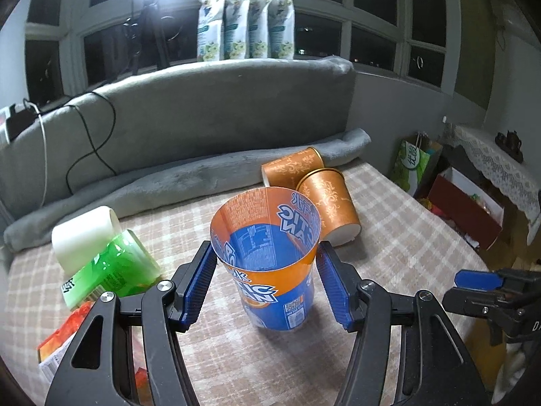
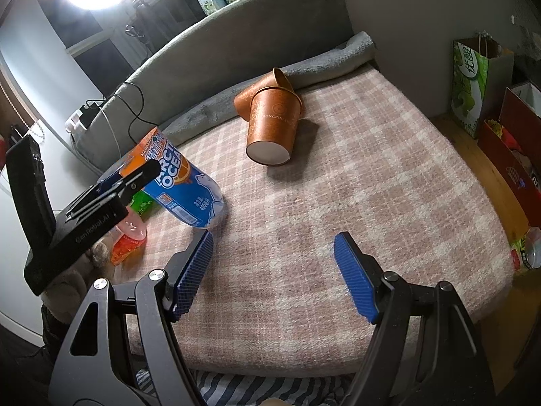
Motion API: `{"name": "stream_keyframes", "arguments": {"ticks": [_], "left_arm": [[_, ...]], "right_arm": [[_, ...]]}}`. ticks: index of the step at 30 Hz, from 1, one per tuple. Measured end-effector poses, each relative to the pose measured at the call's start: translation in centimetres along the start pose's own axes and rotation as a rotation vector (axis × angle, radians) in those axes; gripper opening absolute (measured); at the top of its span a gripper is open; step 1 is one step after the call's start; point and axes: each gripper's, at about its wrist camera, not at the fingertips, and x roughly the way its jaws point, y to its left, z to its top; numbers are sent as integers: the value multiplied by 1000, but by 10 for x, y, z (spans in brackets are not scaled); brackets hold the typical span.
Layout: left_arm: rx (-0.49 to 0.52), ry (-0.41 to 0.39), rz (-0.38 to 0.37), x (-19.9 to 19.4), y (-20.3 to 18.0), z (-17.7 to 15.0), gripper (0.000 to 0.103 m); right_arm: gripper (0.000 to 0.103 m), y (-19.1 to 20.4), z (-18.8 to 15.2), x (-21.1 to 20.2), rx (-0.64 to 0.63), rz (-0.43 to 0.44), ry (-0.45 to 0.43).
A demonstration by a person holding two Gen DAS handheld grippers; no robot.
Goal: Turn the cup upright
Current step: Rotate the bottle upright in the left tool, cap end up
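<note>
- On the checked blanket [image 1: 405,237], the blue-orange cup [image 1: 270,264] stands mouth-up between the left gripper's [image 1: 267,284] spread fingers, apparently untouched.
- The right gripper [image 2: 274,277] hovers beside, fingers apart, holding nothing.

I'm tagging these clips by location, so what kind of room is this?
Probably a lived-in room at home, at night: a plaid blanket spread over a soft surface, a grey cushioned backrest, and dark windows with snack bags on the sill.

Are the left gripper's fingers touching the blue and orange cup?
Apart. The left wrist view shows gaps between both fingers and the blue and orange cup.
</note>
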Motion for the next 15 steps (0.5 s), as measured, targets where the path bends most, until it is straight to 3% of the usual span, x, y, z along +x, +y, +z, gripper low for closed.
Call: {"name": "stream_keyframes", "arguments": {"ticks": [15], "left_arm": [[7, 2, -16, -1, -4, 0, 61]], "right_arm": [[77, 0, 0, 0, -2, 1, 0]]}}
